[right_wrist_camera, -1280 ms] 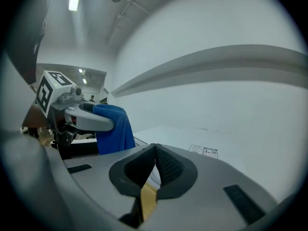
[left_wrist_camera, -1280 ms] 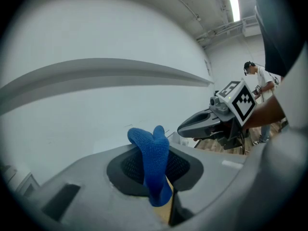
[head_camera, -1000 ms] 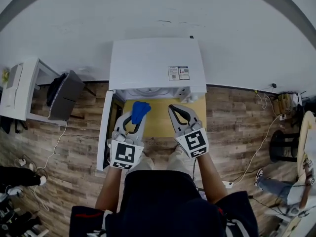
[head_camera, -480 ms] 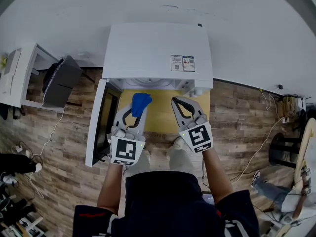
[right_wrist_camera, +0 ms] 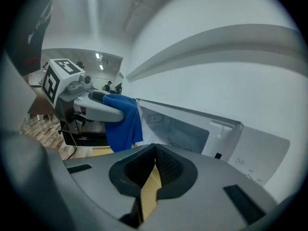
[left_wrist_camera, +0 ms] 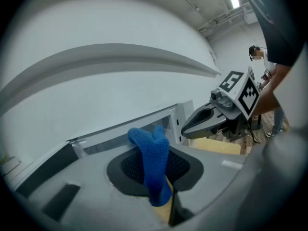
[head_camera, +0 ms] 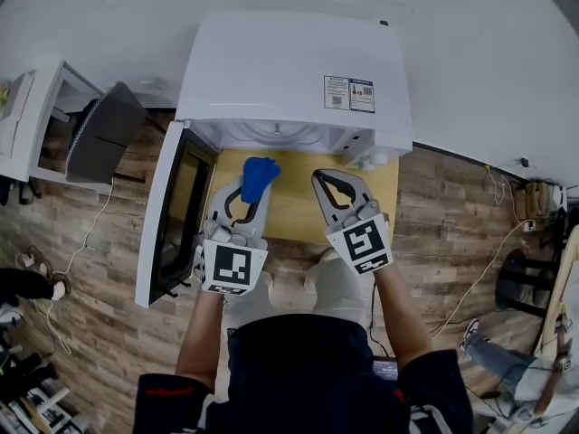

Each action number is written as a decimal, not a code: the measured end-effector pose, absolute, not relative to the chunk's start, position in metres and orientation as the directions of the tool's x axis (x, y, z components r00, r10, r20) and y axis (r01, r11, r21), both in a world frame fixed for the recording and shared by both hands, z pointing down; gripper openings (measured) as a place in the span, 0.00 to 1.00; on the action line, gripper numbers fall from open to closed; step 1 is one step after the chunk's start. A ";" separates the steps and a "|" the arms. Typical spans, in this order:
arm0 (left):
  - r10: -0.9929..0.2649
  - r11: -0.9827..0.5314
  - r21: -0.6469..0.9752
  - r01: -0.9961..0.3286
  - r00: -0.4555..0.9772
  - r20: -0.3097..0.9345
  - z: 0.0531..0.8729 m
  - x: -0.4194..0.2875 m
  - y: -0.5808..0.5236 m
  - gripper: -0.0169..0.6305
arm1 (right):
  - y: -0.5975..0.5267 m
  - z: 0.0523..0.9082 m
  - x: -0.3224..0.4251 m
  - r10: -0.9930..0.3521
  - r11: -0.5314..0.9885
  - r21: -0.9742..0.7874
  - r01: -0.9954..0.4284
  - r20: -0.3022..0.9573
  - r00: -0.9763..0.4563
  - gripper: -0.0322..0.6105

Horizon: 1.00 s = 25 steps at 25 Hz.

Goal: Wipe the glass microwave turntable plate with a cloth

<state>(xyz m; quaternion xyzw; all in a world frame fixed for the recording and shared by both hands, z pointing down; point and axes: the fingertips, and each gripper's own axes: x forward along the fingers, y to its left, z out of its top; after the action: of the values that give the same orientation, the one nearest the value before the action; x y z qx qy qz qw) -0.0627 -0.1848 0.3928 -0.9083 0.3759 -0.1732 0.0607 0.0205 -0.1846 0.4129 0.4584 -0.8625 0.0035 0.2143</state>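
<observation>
Holding cloth before open microwave: status of both grippers

Microwave (head_camera: 289, 70): white, standing at the back of a yellow table (head_camera: 294, 213). Its door (head_camera: 176, 211) is swung fully open to the left in the head view, so the cavity is exposed.

Turntable plate (head_camera: 276, 136): only a curved pale rim is visible just inside the cavity mouth. It sits inside the oven, and neither gripper touches it.

Left gripper (head_camera: 246, 188): held over the table in front of the cavity. Its jaws are pinching a blue knitted cloth (left_wrist_camera: 151, 162), which bunches up above the pads and hangs below them. In the head view the cloth sits at the gripper's tip, near the cavity opening but outside it.

Right gripper (right_wrist_camera: 155, 150): held beside the left one, apart from it and at about the same depth in front of the oven. Its jaws are pressed together with nothing between them; only the yellow table shows through the slit below.

Other: wood-plank floor (head_camera: 109, 269) surrounds the table.
</observation>
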 end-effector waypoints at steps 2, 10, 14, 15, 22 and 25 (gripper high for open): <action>-0.704 -0.710 -0.243 -0.661 0.655 0.273 0.404 -0.063 -0.185 0.11 | -0.187 0.426 0.020 -0.783 0.586 0.198 -0.786 0.388 -0.486 0.06; -0.714 -0.700 -0.265 -0.663 0.644 0.273 0.438 -0.068 -0.191 0.11 | -0.194 0.466 0.015 -0.747 0.633 0.228 -0.739 0.432 -0.506 0.06; -0.722 -0.692 -0.272 -0.668 0.638 0.268 0.454 -0.072 -0.195 0.11 | -0.200 0.480 0.012 -0.734 0.651 0.256 -0.714 0.453 -0.506 0.06; -0.724 -0.690 -0.276 -0.669 0.636 0.267 0.458 -0.072 -0.196 0.11 | -0.201 0.483 0.011 -0.730 0.658 0.271 -0.703 0.461 -0.505 0.06; -0.726 -0.687 -0.303 -0.660 0.640 0.252 0.478 -0.073 -0.205 0.11 | -0.212 0.509 0.004 -0.704 0.691 0.338 -0.638 0.513 -0.491 0.07; -0.729 -0.683 -0.317 -0.658 0.641 0.241 0.487 -0.074 -0.210 0.11 | -0.218 0.517 0.001 -0.698 0.702 0.371 -0.607 0.529 -0.483 0.07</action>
<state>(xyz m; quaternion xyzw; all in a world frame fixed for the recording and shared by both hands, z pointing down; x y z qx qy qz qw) -0.0740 -0.2099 0.4871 -0.9001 0.3852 -0.1768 0.1005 0.0012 -0.2179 0.5170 0.3799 -0.8586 -0.0669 0.3376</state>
